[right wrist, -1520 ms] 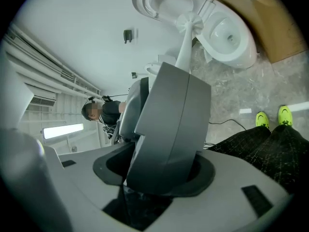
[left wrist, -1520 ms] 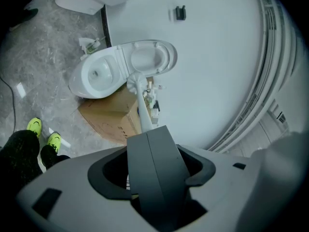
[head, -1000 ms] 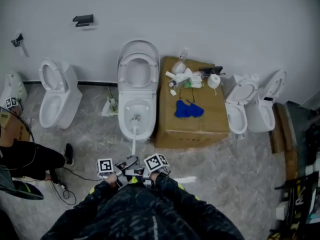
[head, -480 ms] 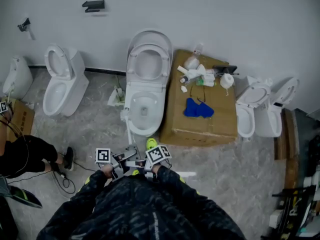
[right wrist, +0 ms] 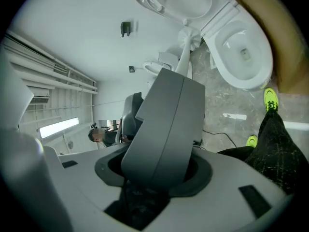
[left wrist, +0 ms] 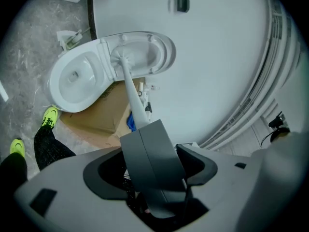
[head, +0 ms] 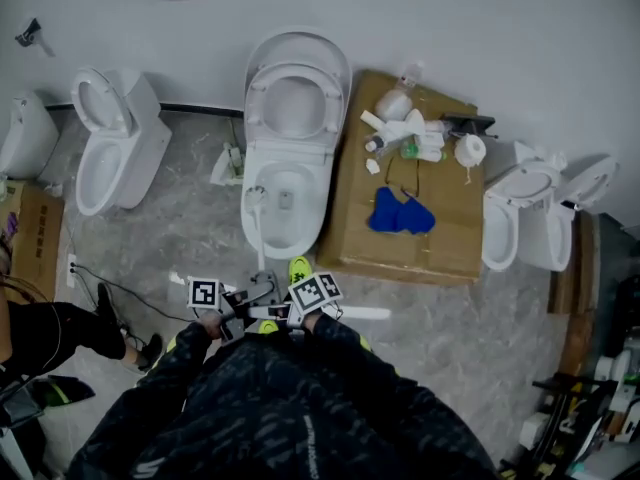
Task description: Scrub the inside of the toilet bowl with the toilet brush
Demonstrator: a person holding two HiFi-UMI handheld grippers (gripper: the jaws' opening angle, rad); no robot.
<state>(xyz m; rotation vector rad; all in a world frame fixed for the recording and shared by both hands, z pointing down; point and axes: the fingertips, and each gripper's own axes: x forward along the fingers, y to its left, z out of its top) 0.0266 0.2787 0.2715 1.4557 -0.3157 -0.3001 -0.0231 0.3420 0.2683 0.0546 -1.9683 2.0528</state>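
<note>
At the bowl rim: brush, scrub judged under way
Left gripper, right gripper: clamped on brush
Next: to be lowered deeper inside

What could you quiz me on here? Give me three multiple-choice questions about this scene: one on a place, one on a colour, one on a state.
1. Where does the blue cloth lie?
A. on the floor
B. on the cardboard box
C. in a toilet bowl

2. What colour is the person's shoe?
A. neon yellow-green
B. red
C. white

3. How is the lid of the middle toilet set?
A. shut over the bowl
B. taken off and lying on the floor
C. raised

Answers:
1 B: the cloth rests on the box top, to the right of the middle toilet.
2 A: the shoe shows bright yellow-green on the floor just in front of the bowl.
3 C: the lid stands up behind the bowl, which is open.
</note>
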